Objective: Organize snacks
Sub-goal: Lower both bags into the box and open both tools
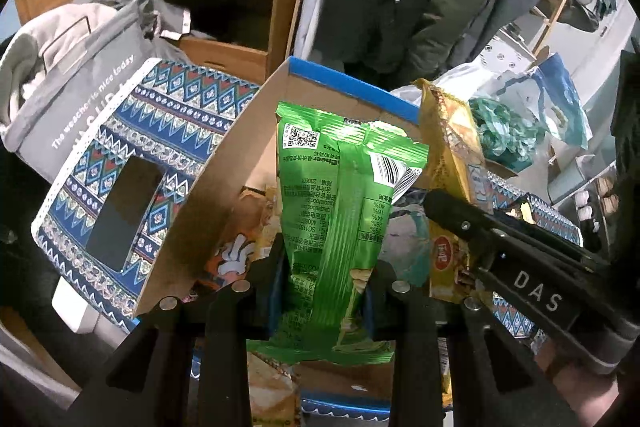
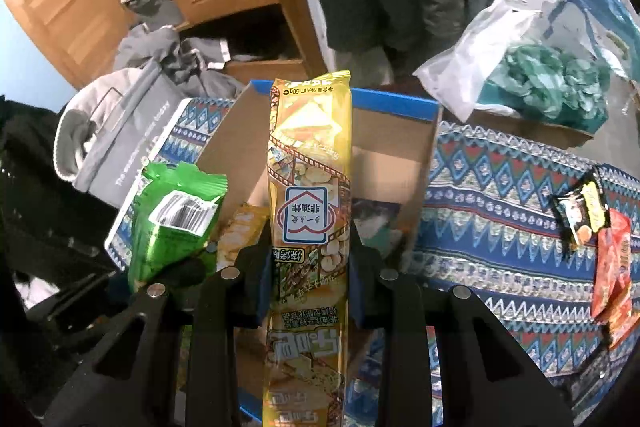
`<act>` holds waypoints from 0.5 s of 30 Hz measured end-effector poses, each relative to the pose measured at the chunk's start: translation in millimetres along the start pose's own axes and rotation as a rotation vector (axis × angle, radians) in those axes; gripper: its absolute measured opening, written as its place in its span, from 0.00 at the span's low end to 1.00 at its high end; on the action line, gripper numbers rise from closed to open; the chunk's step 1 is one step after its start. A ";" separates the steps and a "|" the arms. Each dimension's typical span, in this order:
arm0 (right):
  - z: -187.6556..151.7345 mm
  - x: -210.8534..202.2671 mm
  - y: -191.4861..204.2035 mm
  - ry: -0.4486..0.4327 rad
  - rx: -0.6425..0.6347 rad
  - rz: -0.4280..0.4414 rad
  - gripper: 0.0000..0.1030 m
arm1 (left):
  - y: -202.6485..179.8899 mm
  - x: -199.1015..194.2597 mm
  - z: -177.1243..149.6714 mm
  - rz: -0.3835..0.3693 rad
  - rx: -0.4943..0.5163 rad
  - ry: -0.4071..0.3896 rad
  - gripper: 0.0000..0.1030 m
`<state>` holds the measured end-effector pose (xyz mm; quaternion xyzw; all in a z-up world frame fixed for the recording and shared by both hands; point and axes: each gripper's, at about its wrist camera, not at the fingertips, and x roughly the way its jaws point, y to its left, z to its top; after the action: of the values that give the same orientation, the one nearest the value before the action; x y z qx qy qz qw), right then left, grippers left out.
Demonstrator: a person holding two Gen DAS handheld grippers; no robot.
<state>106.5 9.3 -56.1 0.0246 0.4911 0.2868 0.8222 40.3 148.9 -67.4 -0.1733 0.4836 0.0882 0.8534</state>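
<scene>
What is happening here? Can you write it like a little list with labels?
left gripper: shut on the green snack bag
right gripper: shut on the yellow snack bag
where: both bags held above the open cardboard box
inside the box: a few snack packets already
still outside: a black packet and an orange packet on the patterned cloth
behind: a clear bag of green stuff
</scene>
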 end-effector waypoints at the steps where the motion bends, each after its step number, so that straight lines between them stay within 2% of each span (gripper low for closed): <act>1: -0.2 2.3 1.6 0.004 -0.001 0.001 0.28 | 1.0 0.1 0.4 0.000 -0.003 -0.001 0.30; 3: -0.6 7.3 3.7 0.017 -0.004 0.003 0.29 | 2.8 0.0 0.9 -0.007 -0.012 -0.001 0.30; 4: -0.7 8.7 4.6 0.022 -0.003 0.005 0.35 | 3.4 -0.1 1.0 -0.007 -0.019 -0.001 0.30; 8: -0.1 6.9 4.3 0.012 0.006 0.007 0.39 | 7.6 0.2 1.1 0.007 -0.049 -0.003 0.45; 15: 3.6 -5.6 -6.2 -0.017 0.033 0.003 0.50 | 9.8 -4.2 2.0 0.005 -0.078 -0.021 0.54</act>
<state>110.2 2.2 -51.8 0.0415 0.4886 0.2795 0.8255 36.6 158.8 -64.9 -0.2042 0.4713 0.1108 0.8508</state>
